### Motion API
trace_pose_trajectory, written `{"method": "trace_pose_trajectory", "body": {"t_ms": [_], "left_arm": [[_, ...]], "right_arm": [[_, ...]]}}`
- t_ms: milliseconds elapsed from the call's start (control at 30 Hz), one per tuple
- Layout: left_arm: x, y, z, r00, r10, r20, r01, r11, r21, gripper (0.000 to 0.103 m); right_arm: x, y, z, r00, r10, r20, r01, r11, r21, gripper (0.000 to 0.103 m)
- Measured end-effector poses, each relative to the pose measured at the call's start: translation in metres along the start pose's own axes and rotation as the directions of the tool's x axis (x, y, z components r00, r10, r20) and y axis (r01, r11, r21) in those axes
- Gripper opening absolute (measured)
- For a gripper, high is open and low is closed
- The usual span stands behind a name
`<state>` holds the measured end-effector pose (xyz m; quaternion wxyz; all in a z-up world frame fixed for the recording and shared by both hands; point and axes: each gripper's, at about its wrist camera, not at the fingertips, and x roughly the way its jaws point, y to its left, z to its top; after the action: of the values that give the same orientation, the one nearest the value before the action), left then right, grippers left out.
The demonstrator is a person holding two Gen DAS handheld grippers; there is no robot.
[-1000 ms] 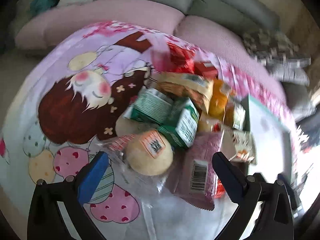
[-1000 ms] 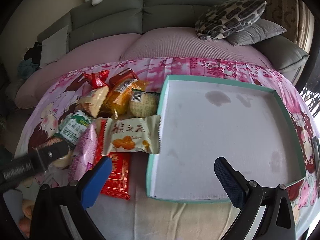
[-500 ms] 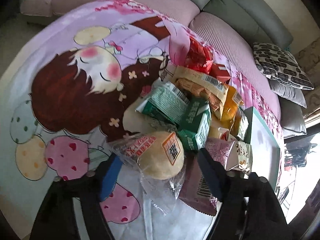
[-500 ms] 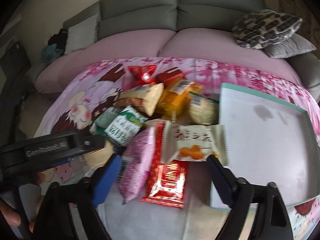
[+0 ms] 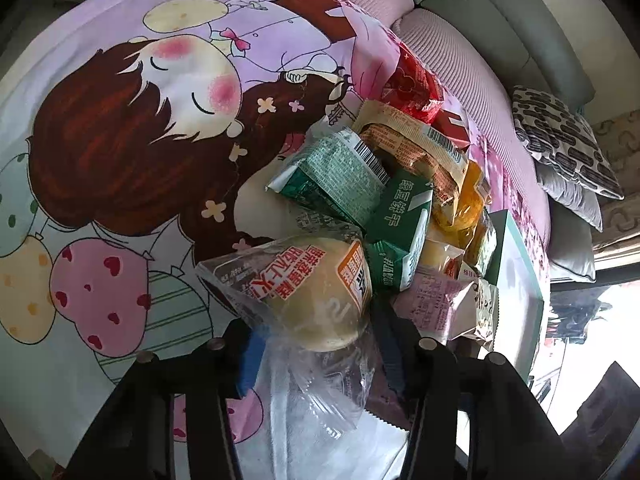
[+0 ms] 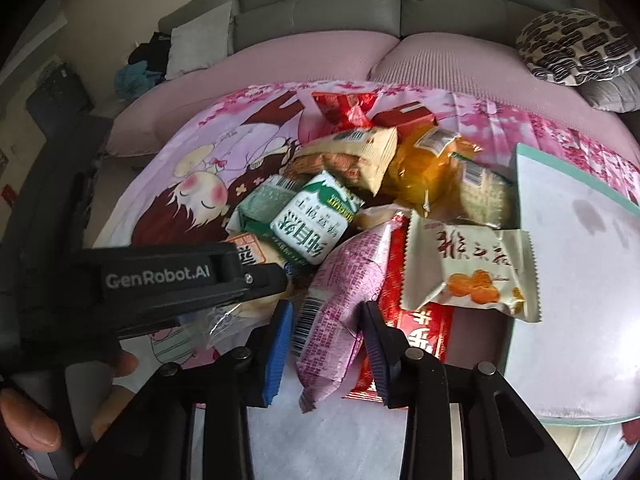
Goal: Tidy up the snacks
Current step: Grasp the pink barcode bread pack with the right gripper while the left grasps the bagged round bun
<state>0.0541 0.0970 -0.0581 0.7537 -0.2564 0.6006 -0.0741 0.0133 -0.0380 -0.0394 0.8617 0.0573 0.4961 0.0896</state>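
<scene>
A heap of snack packets lies on a cartoon-print cloth [image 5: 120, 160]. My left gripper [image 5: 320, 352] is closing around a round pale bun in a clear wrapper [image 5: 320, 300], and its blue pads touch the wrapper on both sides. My right gripper [image 6: 326, 344] is shut on the lower end of a pink snack packet [image 6: 344, 288]. A white tray with a teal rim [image 6: 576, 178] sits to the right of the heap with nothing in it. In the left wrist view the tray [image 5: 520, 264] shows edge-on at the right.
Green packets [image 6: 316, 220], a beige biscuit packet [image 6: 352, 156], an orange bag [image 6: 424, 168], a cream packet [image 6: 468, 268] and a flat red packet [image 6: 416, 328] crowd the heap. The other gripper's black housing [image 6: 160, 280] and a hand [image 6: 32, 428] fill the lower left. A grey sofa [image 6: 320, 8] stands behind.
Both grippers went from wide open to narrow. The left one sank over the bun. The right one swung left from the tray to the pink packet and closed on it.
</scene>
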Motion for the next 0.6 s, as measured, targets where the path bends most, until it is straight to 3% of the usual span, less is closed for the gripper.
{"method": "trace_pose_trajectory", "body": {"t_ms": [367, 600], "left_arm": [[0.004, 0.009, 0.005, 1.0, -0.018, -0.008, 0.018, 1.0, -0.017, 0.051], [0.001, 0.005, 0.004, 1.0, -0.006, 0.009, 0.006, 1.0, -0.011, 0.048]], "right_arm": [[0.021, -0.011, 0.002, 0.999, 0.018, -0.049, -0.015, 0.997, 0.069, 0.038], [0.018, -0.013, 0.0, 0.999, 0.021, -0.038, -0.018, 0.996, 0.086, 0.037]]}}
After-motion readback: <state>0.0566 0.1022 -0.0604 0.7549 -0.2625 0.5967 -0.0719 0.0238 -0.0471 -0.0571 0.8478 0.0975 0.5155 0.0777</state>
